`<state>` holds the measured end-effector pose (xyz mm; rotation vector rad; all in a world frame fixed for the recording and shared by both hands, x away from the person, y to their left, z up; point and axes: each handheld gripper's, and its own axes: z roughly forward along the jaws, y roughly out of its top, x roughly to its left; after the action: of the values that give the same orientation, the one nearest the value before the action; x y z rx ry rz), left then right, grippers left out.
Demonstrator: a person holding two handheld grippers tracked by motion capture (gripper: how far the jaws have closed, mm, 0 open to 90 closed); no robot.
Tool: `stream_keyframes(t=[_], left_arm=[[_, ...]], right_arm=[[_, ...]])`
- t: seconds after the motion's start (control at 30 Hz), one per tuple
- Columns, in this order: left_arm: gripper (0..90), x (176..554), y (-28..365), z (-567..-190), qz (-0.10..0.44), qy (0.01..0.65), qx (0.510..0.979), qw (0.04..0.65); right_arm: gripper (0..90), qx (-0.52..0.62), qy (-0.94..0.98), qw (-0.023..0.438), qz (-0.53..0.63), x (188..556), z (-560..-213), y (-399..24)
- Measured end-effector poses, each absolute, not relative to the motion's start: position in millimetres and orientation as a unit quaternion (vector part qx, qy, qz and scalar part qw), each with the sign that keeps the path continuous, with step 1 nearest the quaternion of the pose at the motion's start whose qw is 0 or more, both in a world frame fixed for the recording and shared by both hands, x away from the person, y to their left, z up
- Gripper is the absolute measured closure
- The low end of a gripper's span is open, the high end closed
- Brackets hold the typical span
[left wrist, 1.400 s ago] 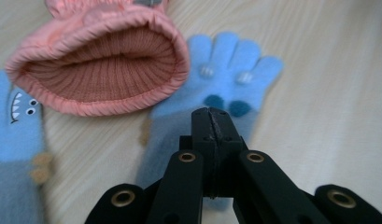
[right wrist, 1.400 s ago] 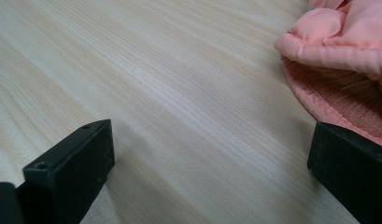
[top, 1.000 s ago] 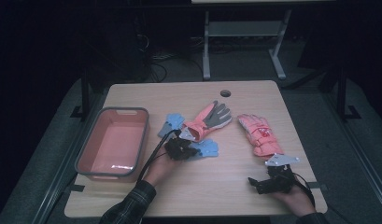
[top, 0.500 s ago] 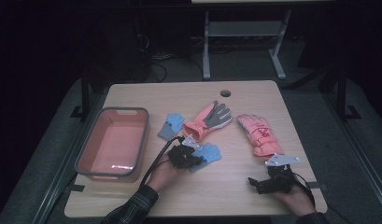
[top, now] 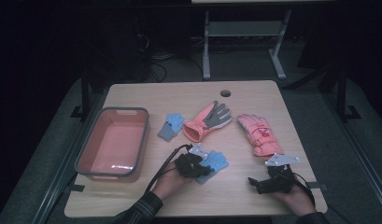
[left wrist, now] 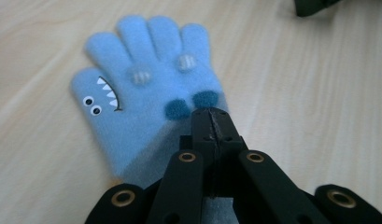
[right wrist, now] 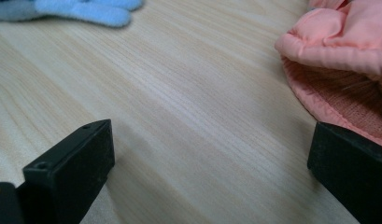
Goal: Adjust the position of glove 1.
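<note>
Blue glove (left wrist: 146, 93) pinched at cuff between pressed-together jaws of left gripper (left wrist: 212, 122), flat on table (top: 179, 95), fingers extended beyond tips. Right gripper (right wrist: 212, 154) held with jaws spread wide, nothing between; pink glove (right wrist: 347, 60) beside one fingertip. Farther off: second blue glove (top: 171, 126), tray (top: 83, 156).

The left hand-held gripper (top: 194, 164) has slid across the table (top: 188, 95) toward the person's edge and a little toward the right hand-held gripper (top: 268, 183). The blue glove (left wrist: 146, 98) pinched at its cuff between the closed jaws has been dragged along, fingers trailing ahead of the jaws.
</note>
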<state>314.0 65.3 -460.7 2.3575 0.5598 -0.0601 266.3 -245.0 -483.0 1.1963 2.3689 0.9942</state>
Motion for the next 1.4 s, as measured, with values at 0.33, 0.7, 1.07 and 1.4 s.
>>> stream_keyframes(t=[0.33,0.7,1.07,1.4], left_arm=[[89.7,299,49,-461,-0.039,0.187,0.917,0.349],[89.7,295,43,-461,-0.044,0.179,0.919,0.35],[86.9,305,61,-445,-0.025,0.188,0.914,0.358],[77.1,334,110,-418,0.046,0.253,0.891,0.374]], right_arm=[[0.4,0.417,0.826,0.153,0.347,266,-483,-245],[0.4,0.416,0.827,0.153,0.347,266,-483,-245],[0.4,0.416,0.826,0.153,0.347,266,-483,-245],[0.4,0.416,0.827,0.153,0.347,266,-483,-245]])
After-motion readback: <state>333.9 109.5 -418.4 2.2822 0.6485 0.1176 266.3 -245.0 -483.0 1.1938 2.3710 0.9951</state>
